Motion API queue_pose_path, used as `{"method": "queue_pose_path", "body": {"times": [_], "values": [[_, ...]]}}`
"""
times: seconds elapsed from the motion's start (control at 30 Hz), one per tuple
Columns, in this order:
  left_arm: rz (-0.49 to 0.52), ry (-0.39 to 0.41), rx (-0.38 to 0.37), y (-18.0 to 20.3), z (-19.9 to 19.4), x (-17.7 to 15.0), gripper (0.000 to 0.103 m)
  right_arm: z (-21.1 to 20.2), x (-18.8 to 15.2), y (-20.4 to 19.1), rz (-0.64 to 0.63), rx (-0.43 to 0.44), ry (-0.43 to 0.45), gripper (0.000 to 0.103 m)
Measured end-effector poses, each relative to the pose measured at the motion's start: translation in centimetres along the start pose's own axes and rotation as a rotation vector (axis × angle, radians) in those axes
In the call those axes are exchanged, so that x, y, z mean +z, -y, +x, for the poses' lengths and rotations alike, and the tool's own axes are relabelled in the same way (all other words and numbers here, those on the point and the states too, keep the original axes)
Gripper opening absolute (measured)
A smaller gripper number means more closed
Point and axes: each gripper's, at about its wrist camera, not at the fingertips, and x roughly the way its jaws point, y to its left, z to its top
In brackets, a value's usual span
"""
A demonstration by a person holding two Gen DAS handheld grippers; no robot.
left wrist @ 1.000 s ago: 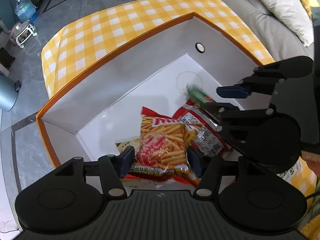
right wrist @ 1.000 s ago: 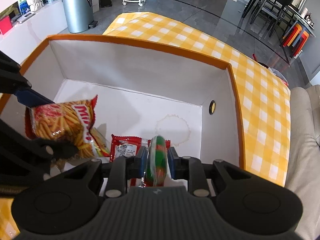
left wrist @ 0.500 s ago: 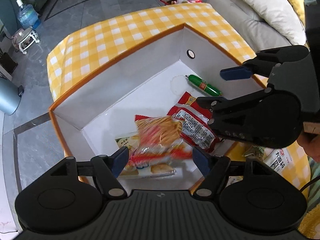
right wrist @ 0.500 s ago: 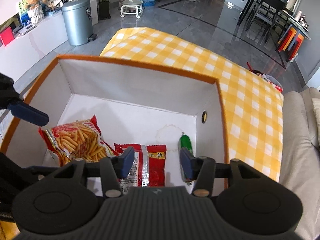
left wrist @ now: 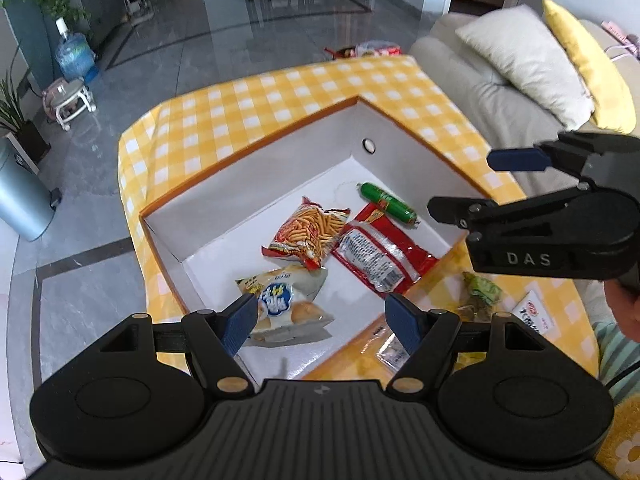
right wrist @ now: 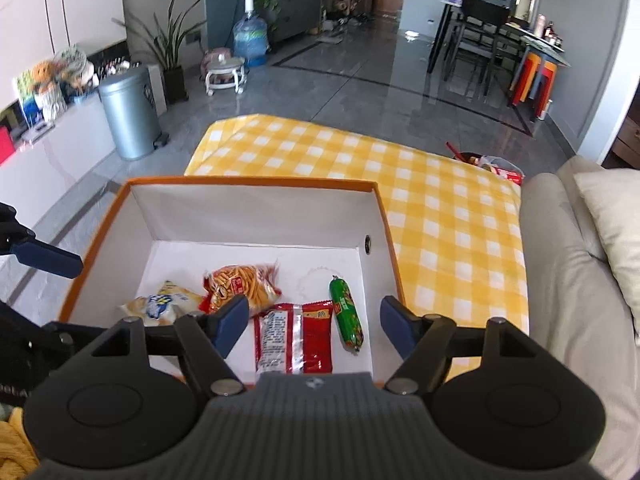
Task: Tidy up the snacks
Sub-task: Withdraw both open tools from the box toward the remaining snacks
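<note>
An orange-rimmed white box (left wrist: 248, 160) (right wrist: 256, 220) stands on the yellow checked table. Inside lie a fries snack bag (left wrist: 308, 236) (right wrist: 244, 286), a red packet (left wrist: 380, 254) (right wrist: 296, 336), a green sausage (left wrist: 386, 202) (right wrist: 346, 314) and a white bread bag (left wrist: 284, 300) (right wrist: 160, 306). My left gripper (left wrist: 322, 322) is open and empty above the box's near corner. My right gripper (right wrist: 314, 326) is open and empty above the box's near side; it also shows in the left wrist view (left wrist: 472, 182).
A green snack packet (left wrist: 480, 294), a white packet (left wrist: 534, 316) and a small clear packet (left wrist: 392, 354) lie on the tablecloth (left wrist: 280, 108) outside the box. A sofa with cushions (left wrist: 524, 56) (right wrist: 568, 264) borders the table. A grey bin (right wrist: 128, 114) stands on the floor.
Both grippers opened and pulled up and back. The fries bag left the left gripper and the green sausage left the right gripper; both now lie in the box.
</note>
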Motion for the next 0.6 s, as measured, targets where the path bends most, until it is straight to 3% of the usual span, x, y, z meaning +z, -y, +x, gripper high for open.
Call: {"method": "queue_pose_path", "body": {"times": [0.37, 0.6], "values": [[0.022, 0.084, 0.000, 2.4, -4.5, -3.6, 0.085, -7.0, -4.9, -0.5, 0.110, 0.000, 0.088, 0.079], [-0.042, 0.121, -0.023, 3.7, -5.4, -6.0, 0.085, -9.9, -8.8, -0.6, 0.159, -0.013, 0.111, 0.079]]}}
